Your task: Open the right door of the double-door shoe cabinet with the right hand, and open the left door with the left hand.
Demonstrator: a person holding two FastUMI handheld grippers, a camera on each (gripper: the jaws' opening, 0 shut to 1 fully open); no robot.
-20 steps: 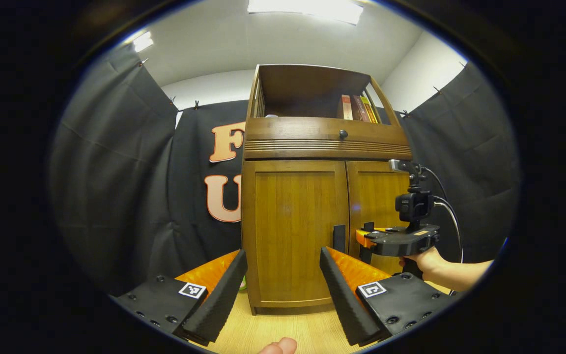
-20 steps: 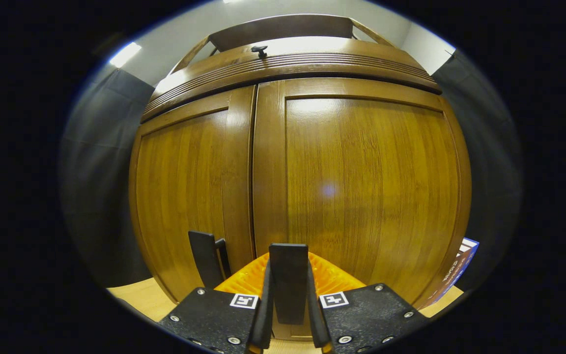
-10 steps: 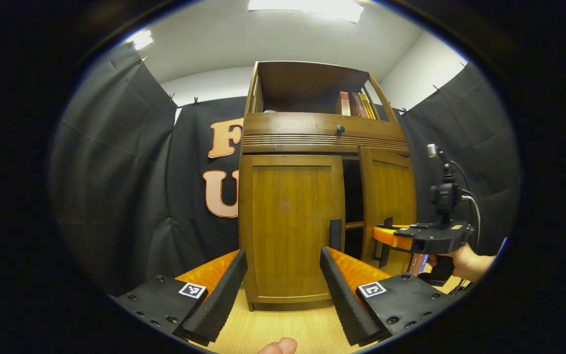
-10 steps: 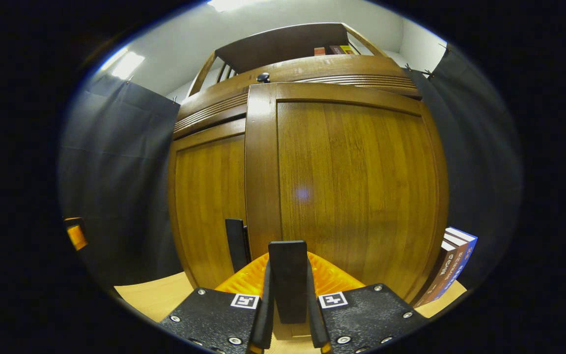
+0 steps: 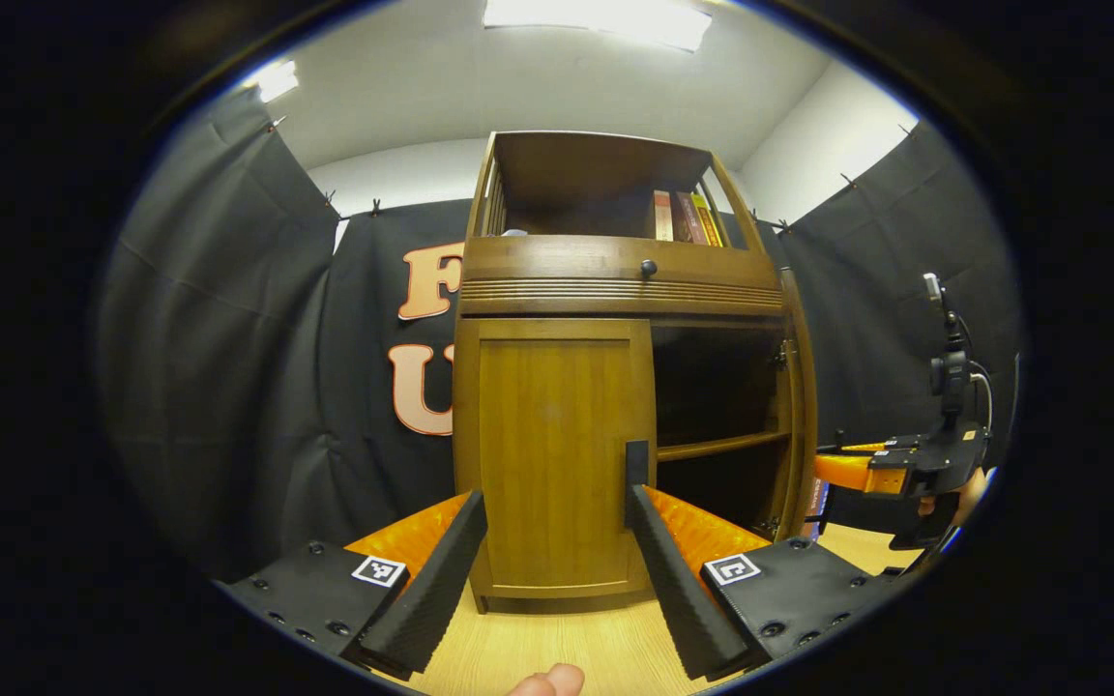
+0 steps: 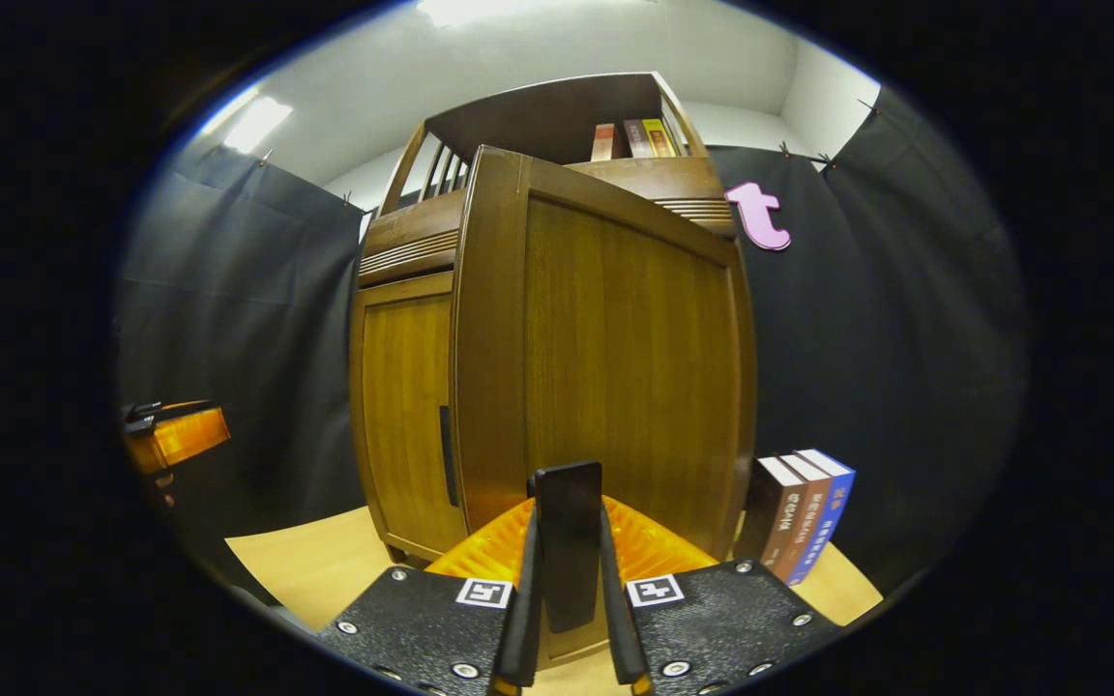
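Right gripper (image 6: 567,580): fingers clamped on right door handle (image 6: 568,541) | right door (image 6: 615,358) of shoe cabinet (image 5: 615,280) swung wide, near edge-on in left gripper view | left gripper (image 5: 557,561): fingers apart, facing shut left door (image 5: 552,454), short of its handle (image 5: 636,462) | we'd centre the handle between the fingers, clamp, pull along hinge arc.

Light wooden table (image 5: 557,643), shoe cabinet (image 5: 557,454) standing upright on it, three books (image 6: 802,512) upright on the table just beside the cabinet's right side, more books (image 5: 681,217) upright on the cabinet's top shelf.
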